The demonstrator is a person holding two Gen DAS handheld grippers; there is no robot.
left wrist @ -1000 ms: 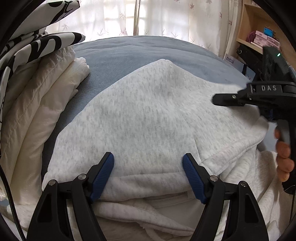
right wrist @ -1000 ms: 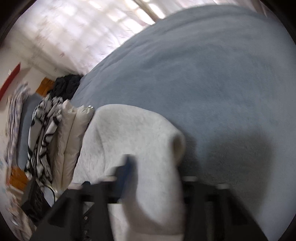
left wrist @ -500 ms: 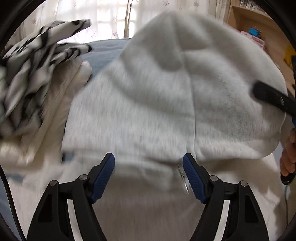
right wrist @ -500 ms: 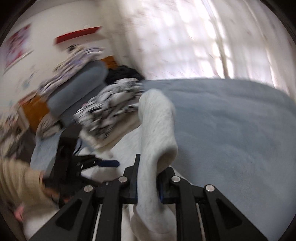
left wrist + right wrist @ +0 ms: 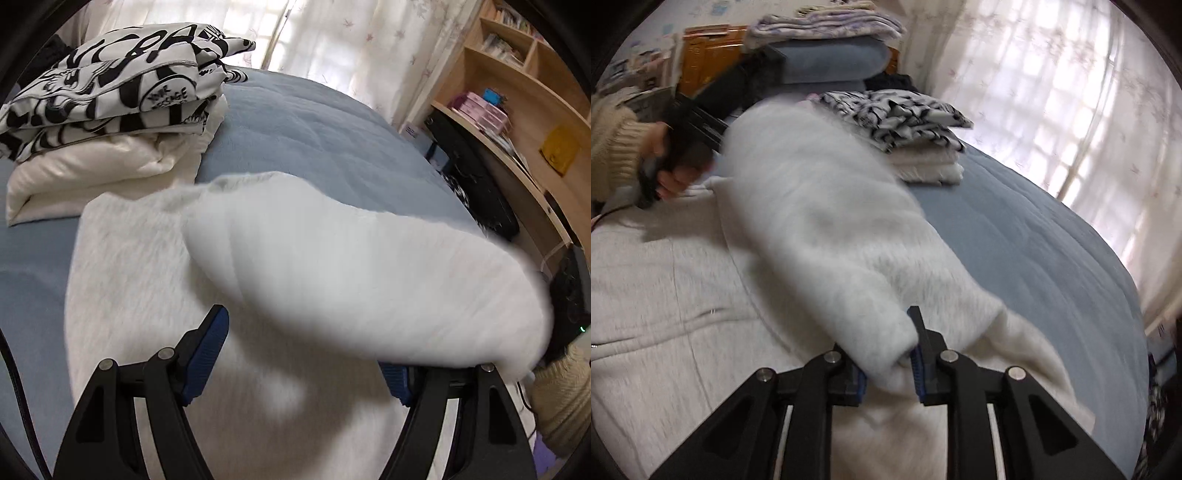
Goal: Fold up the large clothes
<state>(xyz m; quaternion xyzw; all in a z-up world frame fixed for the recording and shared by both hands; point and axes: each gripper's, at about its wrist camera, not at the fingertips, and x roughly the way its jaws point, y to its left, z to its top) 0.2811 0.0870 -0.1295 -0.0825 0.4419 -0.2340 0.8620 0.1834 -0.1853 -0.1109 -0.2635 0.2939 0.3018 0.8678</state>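
1. Pale grey garment (image 5: pixel 701 295) lies spread on the bed (image 5: pixel 1015 229), near edge, toward the person. One long fold of it (image 5: pixel 827 236) is lifted and stretched between the two hands.
2. Right gripper (image 5: pixel 888 363): jaws nearly together, pinching the end of that fold. They have just been opening a little; cloth is between the pads.
3. Left gripper (image 5: pixel 306 354): jaws spread wide, nothing pinched. The raised fold hangs over its right finger, blurred.
4. Key relation: the fold's long axis runs from the right gripper away toward the left hand (image 5: pixel 676 166). The right one carries the load; my guess is the fold gets laid across the garment body next.
5. Folded stack (image 5: pixel 110 122) sits at the bed's far left corner.
6. Writing: top piece of the stack carries black print, "YOUR MESSAGE" partly readable; the rest I cannot read.
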